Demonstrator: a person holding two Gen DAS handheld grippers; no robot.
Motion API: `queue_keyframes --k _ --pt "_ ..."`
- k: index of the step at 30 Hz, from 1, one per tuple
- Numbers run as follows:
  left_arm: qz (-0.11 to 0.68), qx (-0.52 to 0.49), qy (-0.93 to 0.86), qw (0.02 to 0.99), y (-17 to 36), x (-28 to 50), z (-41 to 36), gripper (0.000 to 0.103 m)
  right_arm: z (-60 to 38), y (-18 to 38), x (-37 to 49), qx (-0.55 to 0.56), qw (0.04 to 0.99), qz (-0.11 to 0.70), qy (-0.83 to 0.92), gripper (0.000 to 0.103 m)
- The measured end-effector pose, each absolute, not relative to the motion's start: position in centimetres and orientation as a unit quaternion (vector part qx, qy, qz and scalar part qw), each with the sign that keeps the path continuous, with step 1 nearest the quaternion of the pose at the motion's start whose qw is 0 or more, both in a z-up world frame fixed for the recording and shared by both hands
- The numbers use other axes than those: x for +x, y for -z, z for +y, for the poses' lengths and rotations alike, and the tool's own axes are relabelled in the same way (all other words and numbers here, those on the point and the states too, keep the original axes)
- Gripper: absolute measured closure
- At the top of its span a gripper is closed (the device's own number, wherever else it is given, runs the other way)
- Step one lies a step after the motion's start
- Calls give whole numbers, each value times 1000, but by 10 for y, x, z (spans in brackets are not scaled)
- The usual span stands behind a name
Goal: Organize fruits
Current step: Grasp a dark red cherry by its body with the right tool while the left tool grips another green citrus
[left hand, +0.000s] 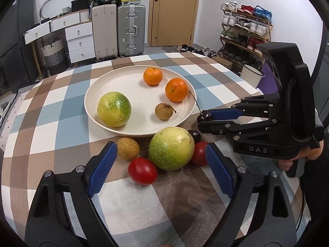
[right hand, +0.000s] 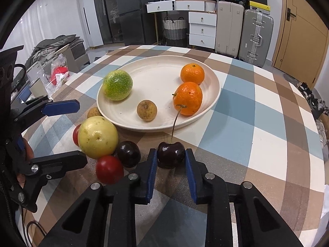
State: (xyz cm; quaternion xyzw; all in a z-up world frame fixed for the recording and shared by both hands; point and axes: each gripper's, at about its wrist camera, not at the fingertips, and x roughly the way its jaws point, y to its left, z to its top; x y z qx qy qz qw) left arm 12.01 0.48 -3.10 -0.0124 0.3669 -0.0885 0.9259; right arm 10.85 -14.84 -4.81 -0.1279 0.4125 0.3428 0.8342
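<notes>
A dark cherry (right hand: pixel 171 154) is gripped between the blue pads of the right gripper (right hand: pixel 171 160), just beside the near rim of the cream plate (right hand: pixel 213 100) and close above the checked tablecloth (right hand: pixel 257 123); whether it is lifted clear cannot be told. Its long stem (right hand: pixel 176 119) stands up toward the plate. The left gripper (left hand: pixel 160 164) is held wide open around the loose pile: a large yellow-green fruit (left hand: pixel 171 148), two red tomatoes (left hand: pixel 143 170), a brown longan (left hand: pixel 128 148) and a second cherry (left hand: pixel 195 136). Already in the plate are seen two oranges (left hand: pixel 176 89), a green fruit (left hand: pixel 114 109) and another longan (left hand: pixel 163 111).

The cherry is judged light, smooth-skinned and easily bruised, so only gentle pressure across its widest part is called for; the stem is thin and should not be relied on. The large fruit looks firmer and heavier, and is best taken across its middle.
</notes>
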Motion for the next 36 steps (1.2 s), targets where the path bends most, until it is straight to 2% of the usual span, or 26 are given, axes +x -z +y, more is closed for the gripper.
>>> queue_keyframes --k 4,7,9,13,25,27,36 --pt "363 2 92 927 32 118 0 24 -150 44 107 -122 838 407 -343 76" --pt "365 4 100 926 33 119 -3 30 -152 43 107 -120 839 407 -341 76" --pt "366 6 102 925 33 120 -4 39 -153 42 107 -118 840 405 -341 76" --pt "368 3 111 923 34 121 -3 44 -153 41 106 -118 839 405 -342 76" --pt "381 -26 135 914 38 128 -2 46 -152 41 104 -120 840 403 -343 76" --pt "381 -29 135 914 38 128 -2 56 -151 41 104 -120 840 403 -344 76" --pt "376 -30 145 915 36 124 -4 57 -153 41 104 -118 841 402 -342 76"
